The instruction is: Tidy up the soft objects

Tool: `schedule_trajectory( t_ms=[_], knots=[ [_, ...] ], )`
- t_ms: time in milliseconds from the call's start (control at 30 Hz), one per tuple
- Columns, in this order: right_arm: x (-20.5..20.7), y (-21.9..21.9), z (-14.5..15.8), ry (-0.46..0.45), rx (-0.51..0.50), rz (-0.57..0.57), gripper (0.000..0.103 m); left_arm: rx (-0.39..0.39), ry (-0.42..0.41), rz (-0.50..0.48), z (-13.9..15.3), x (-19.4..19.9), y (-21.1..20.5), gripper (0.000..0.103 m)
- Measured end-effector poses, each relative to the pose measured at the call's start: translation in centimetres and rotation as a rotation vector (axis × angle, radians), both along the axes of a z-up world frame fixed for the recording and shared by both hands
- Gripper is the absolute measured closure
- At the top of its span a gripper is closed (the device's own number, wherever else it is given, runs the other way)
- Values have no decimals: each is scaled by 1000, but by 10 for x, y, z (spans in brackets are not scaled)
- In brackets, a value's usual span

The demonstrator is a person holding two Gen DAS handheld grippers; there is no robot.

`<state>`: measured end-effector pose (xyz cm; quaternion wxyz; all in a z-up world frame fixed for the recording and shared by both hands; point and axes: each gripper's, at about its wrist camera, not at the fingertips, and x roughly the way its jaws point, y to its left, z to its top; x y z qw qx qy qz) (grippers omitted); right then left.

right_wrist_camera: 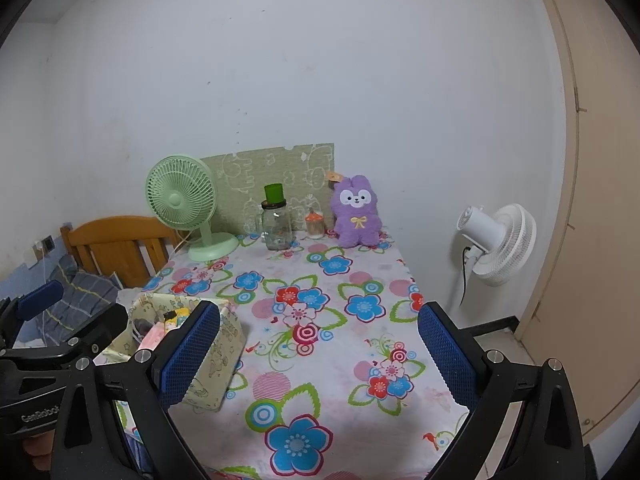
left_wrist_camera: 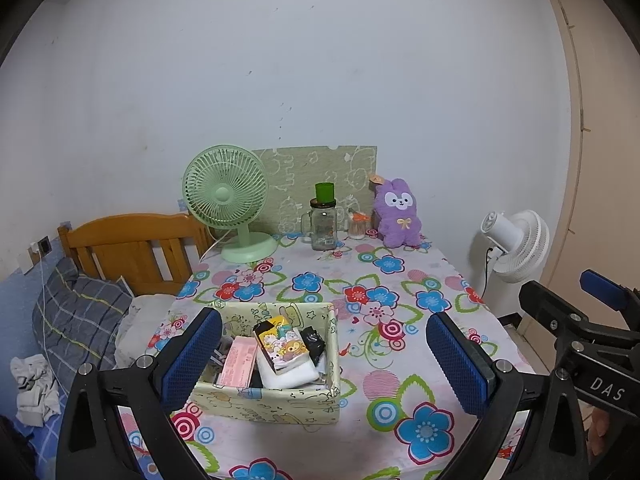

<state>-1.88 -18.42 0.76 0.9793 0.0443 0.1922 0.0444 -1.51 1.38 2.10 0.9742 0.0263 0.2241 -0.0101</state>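
A purple plush toy (left_wrist_camera: 398,215) (right_wrist_camera: 357,213) sits upright at the far end of the flowered table (left_wrist_camera: 372,336) (right_wrist_camera: 320,360), against the wall. A pale green fabric box (left_wrist_camera: 276,398) (right_wrist_camera: 208,360) near the table's front left holds a pink pack (left_wrist_camera: 239,360), a yellow cartoon tissue pack (left_wrist_camera: 282,344), white cloth and dark items. My left gripper (left_wrist_camera: 324,360) is open, its blue pads straddling the box from above. Over bare tablecloth to the box's right, my right gripper (right_wrist_camera: 320,354) is also open, with nothing between its fingers.
A green desk fan (left_wrist_camera: 230,200) (right_wrist_camera: 184,204), a glass jar with a green cup on top (left_wrist_camera: 322,220) (right_wrist_camera: 276,220) and a small orange-lidded jar (left_wrist_camera: 357,227) (right_wrist_camera: 314,224) stand at the back. A white floor fan (left_wrist_camera: 516,246) (right_wrist_camera: 498,244) is right of the table; a bed (left_wrist_camera: 76,316) lies left.
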Motion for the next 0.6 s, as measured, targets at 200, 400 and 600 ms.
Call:
schedule_trajectory(
  t_ms=[200,400,600],
  knots=[
    [0,0,0,2,1,1,2,0,10,1,-2,5,0,0],
    [5,2,-3,15,-3,9,2,0,19,9,-3,11,3,0],
    [13,4,-2,16,0,15,2,-3,15,16,-2,14,4,0]
  ],
)
